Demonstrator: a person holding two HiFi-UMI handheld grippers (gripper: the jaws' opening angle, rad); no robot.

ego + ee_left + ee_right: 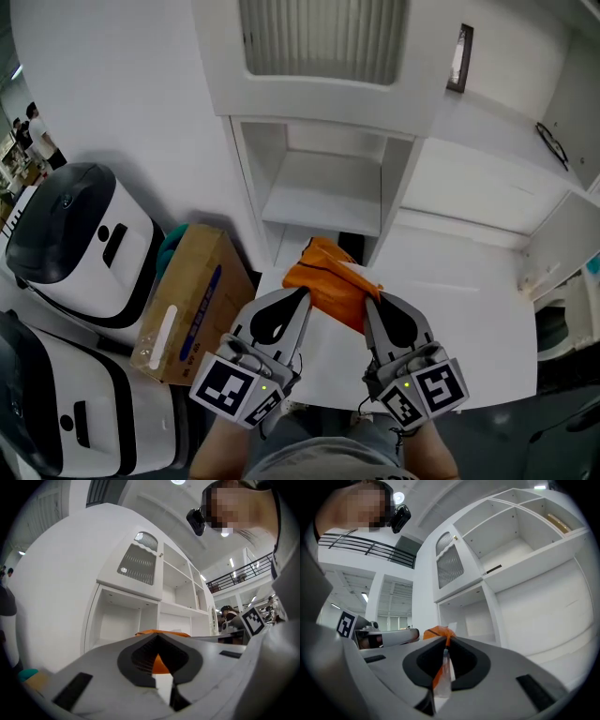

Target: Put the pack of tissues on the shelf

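Head view: L gripper [302, 296] & R gripper [371, 306] are clamping near-shut jaws on left & right edges of orange tissue pack [330, 281], shelf [323, 202] just beyond.

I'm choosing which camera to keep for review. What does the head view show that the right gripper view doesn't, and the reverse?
Only the head view: the cardboard box and the white-and-black machines at the left. Only the right gripper view: a balcony railing and the camera on the person's head. Both: the orange pack of tissues held between the left tool and the right tool, with the white shelf unit and its louvred door ahead.
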